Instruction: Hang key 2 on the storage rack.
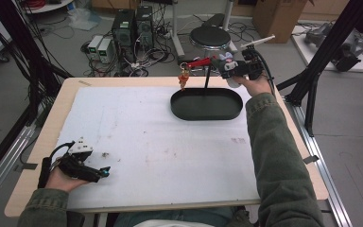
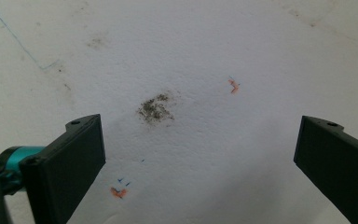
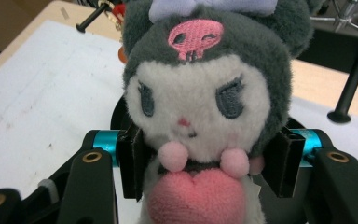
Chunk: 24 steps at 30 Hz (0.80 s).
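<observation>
A plush doll [image 3: 205,98] with a grey hood, a pink skull badge, a white face and a pink heart sits between the jaws of my right gripper [image 3: 209,163], which is shut on it. In the high view that gripper [image 1: 230,66] holds the plush doll [image 1: 226,58] in the air at the far right, above the back rim of a dark oval tray [image 1: 207,112]. A black post [image 1: 207,76] rises from the tray and carries a red arm [image 1: 199,62] with a small orange charm [image 1: 184,79] hanging from it. My left gripper [image 1: 103,171] rests low at the near left, open over the white mat [image 2: 198,158].
A white mat [image 1: 160,151] covers most of the wooden table [image 1: 56,123]. A dark smudge [image 2: 154,108] and small orange marks [image 2: 233,85] lie on the mat under the left gripper. Computers, cables and a stool [image 1: 210,37] stand on the floor beyond the table's far edge.
</observation>
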Each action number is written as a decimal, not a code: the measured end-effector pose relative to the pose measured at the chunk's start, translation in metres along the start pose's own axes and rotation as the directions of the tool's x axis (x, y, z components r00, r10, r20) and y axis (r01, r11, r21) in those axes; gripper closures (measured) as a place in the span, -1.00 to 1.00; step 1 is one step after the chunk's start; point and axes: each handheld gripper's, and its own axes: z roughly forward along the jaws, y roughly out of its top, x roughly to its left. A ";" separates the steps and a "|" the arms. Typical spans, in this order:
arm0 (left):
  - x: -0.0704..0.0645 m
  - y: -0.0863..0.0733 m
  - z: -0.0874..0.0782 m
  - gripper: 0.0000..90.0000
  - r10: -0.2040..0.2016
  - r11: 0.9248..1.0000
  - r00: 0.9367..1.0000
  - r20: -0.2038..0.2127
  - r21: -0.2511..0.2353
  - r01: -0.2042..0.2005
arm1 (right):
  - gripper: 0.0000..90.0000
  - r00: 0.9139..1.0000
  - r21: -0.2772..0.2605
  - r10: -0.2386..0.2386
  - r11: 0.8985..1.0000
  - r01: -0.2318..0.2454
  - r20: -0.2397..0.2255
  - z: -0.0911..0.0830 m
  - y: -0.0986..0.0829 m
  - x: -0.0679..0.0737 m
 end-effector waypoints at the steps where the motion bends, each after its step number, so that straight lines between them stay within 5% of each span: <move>1: 0.000 0.000 0.000 -0.95 -0.003 1.000 1.000 -0.001 -0.002 0.003 | -0.05 1.000 -0.010 0.009 1.000 -0.009 -0.007 0.001 0.000 -0.002; 7: 0.000 0.001 -0.001 -0.95 -0.007 1.000 1.000 0.005 -0.011 0.007 | -0.05 0.996 -0.041 0.091 0.995 -0.092 -0.023 0.008 0.002 -0.009; 13: 0.000 0.001 0.000 -0.95 -0.005 1.000 1.000 0.009 -0.007 0.005 | -0.06 0.995 -0.057 0.100 0.993 -0.100 -0.010 0.004 0.001 -0.011; 15: 0.000 0.001 0.000 -0.95 -0.003 1.000 1.000 0.009 -0.006 0.003 | -0.20 0.992 -0.064 0.130 0.990 -0.129 0.007 0.002 0.001 -0.012; 17: 0.000 0.001 0.000 -0.95 -0.006 1.000 1.000 0.011 -0.009 0.006 | -0.49 0.989 -0.078 0.125 0.990 -0.119 0.079 0.000 0.000 -0.011; 24: 0.000 0.001 0.000 -0.95 0.001 1.000 1.000 0.012 0.002 -0.001 | -0.75 0.990 -0.102 0.091 0.992 -0.080 0.107 -0.010 -0.008 -0.011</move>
